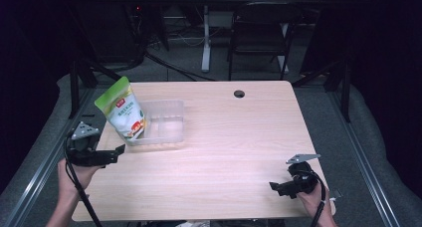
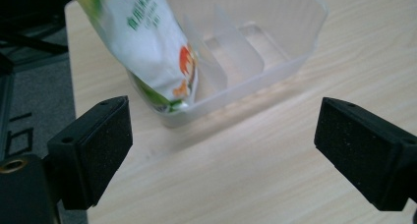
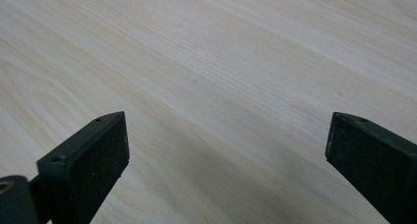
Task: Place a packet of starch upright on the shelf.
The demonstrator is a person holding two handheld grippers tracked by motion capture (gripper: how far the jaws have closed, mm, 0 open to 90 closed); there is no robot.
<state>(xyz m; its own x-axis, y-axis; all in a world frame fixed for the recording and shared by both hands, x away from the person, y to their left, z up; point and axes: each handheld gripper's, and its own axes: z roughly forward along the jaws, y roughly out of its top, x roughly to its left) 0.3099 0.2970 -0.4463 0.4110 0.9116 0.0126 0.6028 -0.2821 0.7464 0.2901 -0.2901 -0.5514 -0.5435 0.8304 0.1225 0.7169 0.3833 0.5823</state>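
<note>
Two black jaws of the left gripper (image 2: 223,150) are seen spread wide at the bottom of its own view, with nothing held between them. Just beyond them, a clear plastic tray (image 2: 305,32) with dividers is set on the pale wooden table (image 2: 275,184). A green and white pouch (image 2: 142,42) is stood tilted in the tray's near end compartment, its top leaning out past the rim. From above, the tray (image 1: 166,107) and pouch (image 1: 123,112) are seen on the table's left half, and the left gripper (image 1: 119,152) is held low just in front of them, pointed right. The right gripper (image 1: 276,187) is held by a hand (image 1: 313,199) near the front right corner, well apart from the tray, jaws wide open and empty over bare wood (image 3: 221,76). A dark chair (image 1: 259,33) is seen behind the table
</note>
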